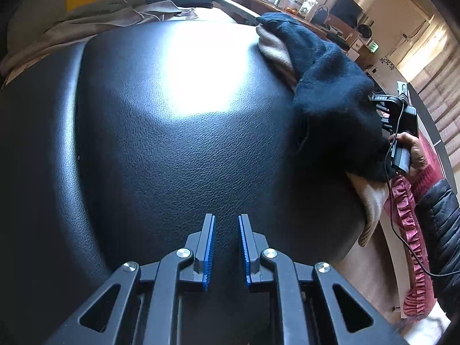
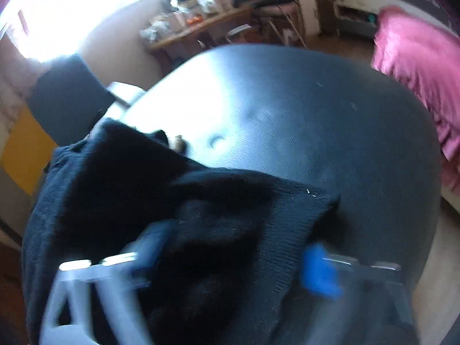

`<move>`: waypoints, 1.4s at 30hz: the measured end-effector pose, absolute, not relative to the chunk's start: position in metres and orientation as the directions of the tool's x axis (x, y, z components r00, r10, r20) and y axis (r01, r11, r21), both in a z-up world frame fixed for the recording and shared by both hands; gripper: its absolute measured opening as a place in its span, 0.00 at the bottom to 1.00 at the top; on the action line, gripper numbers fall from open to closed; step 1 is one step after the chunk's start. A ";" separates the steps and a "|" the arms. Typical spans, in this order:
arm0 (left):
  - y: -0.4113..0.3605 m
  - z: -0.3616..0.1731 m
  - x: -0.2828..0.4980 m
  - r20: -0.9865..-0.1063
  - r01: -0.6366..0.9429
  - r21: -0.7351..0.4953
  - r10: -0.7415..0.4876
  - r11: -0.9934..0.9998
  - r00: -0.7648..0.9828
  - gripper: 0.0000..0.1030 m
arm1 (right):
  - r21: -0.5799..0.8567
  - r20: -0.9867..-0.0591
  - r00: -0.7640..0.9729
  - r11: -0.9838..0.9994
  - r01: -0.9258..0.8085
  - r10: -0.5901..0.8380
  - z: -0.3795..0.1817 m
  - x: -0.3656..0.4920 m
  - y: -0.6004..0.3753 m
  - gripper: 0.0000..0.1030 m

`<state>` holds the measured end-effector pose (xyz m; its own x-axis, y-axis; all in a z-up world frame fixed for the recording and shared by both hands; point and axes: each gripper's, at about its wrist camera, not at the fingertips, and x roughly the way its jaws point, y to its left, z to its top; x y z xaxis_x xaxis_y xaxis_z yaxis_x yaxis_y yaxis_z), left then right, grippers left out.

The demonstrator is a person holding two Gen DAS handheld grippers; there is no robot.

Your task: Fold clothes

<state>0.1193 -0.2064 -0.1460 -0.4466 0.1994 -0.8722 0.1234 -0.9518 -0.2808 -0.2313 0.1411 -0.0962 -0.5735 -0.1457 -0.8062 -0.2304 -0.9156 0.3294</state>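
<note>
Over a black leather seat (image 1: 178, 132), my left gripper (image 1: 226, 247) hovers with its blue fingers parted, holding nothing. A black garment (image 1: 330, 95) lies bunched at the seat's right edge. My right gripper (image 2: 230, 261) is blurred, its fingers spread wide around the garment's folds.

Black garment (image 1: 330, 92) with beige lining, black leather seat (image 1: 172, 143), pink ruffled cloth (image 1: 411, 230).
</note>
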 end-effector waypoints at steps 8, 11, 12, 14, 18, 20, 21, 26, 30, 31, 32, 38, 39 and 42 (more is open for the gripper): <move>-0.203 -0.113 0.108 -0.811 0.043 -0.344 0.274 -0.938 -0.518 0.15 | 0.424 -0.640 -0.734 -0.901 -0.089 -0.229 -0.049 -0.215 0.105 0.16; -0.197 -0.085 0.088 -0.740 -0.026 -0.438 0.377 -0.898 -0.557 0.18 | 0.409 -0.603 -0.722 -0.909 0.084 -0.338 -0.029 -0.179 0.058 0.16; -0.195 -0.077 0.081 -0.719 -0.046 -0.463 0.405 -0.885 -0.565 0.19 | 0.394 -0.606 -0.706 -0.909 0.135 -0.367 -0.028 -0.164 0.041 0.16; -0.183 -0.059 0.061 -0.680 -0.098 -0.506 0.466 -0.857 -0.566 0.22 | 0.377 -0.610 -0.670 -0.899 0.224 -0.423 -0.032 -0.143 0.007 0.13; -0.156 -0.035 0.018 -0.655 -0.182 -0.517 0.523 -0.837 -0.545 0.27 | 0.348 -0.618 -0.632 -0.884 0.313 -0.468 -0.053 -0.100 -0.044 0.13; -0.145 -0.031 -0.005 -0.656 -0.207 -0.521 0.544 -0.828 -0.523 0.29 | 0.349 -0.615 -0.639 -0.886 0.304 -0.462 -0.058 -0.089 -0.049 0.13; -0.142 -0.031 -0.017 -0.658 -0.213 -0.528 0.555 -0.822 -0.509 0.30 | 0.345 -0.613 -0.645 -0.889 0.300 -0.456 -0.059 -0.080 -0.049 0.13; -0.124 -0.049 -0.076 -0.695 -0.209 -0.566 0.598 -0.798 -0.399 0.35 | 0.348 -0.601 -0.650 -0.885 0.310 -0.465 -0.063 -0.009 -0.041 0.13; -0.098 -0.067 -0.111 -0.743 -0.227 -0.539 0.585 -0.811 -0.326 0.36 | 0.357 -0.588 -0.653 -0.877 0.320 -0.478 -0.064 0.034 -0.022 0.13; -0.089 -0.071 -0.117 -0.757 -0.237 -0.523 0.574 -0.819 -0.314 0.36 | 0.361 -0.587 -0.651 -0.876 0.320 -0.480 -0.065 0.038 -0.017 0.13; -0.083 -0.073 -0.120 -0.774 -0.245 -0.496 0.552 -0.833 -0.310 0.36 | 0.363 -0.586 -0.651 -0.875 0.319 -0.481 -0.067 0.035 -0.017 0.14; -0.068 -0.063 -0.116 -0.805 -0.261 -0.353 0.434 -0.898 -0.403 0.06 | 0.414 -0.566 -0.650 -0.857 0.307 -0.507 -0.069 0.034 -0.001 0.47; -0.074 -0.057 -0.112 -0.788 -0.259 -0.367 0.447 -0.893 -0.424 0.05 | 0.425 -0.556 -0.654 -0.852 0.306 -0.512 -0.067 0.038 0.006 0.67; -0.113 -0.030 -0.085 -0.716 -0.221 -0.431 0.481 -0.875 -0.506 0.05 | 0.473 -0.515 -0.659 -0.823 0.315 -0.548 -0.055 0.036 0.017 0.85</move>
<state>-0.0852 -0.1128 -0.0297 -0.5065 0.4806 -0.7159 -0.2206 -0.8749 -0.4312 0.0356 0.0172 -0.0553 -0.6590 -0.5478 -0.5154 0.3147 -0.8232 0.4726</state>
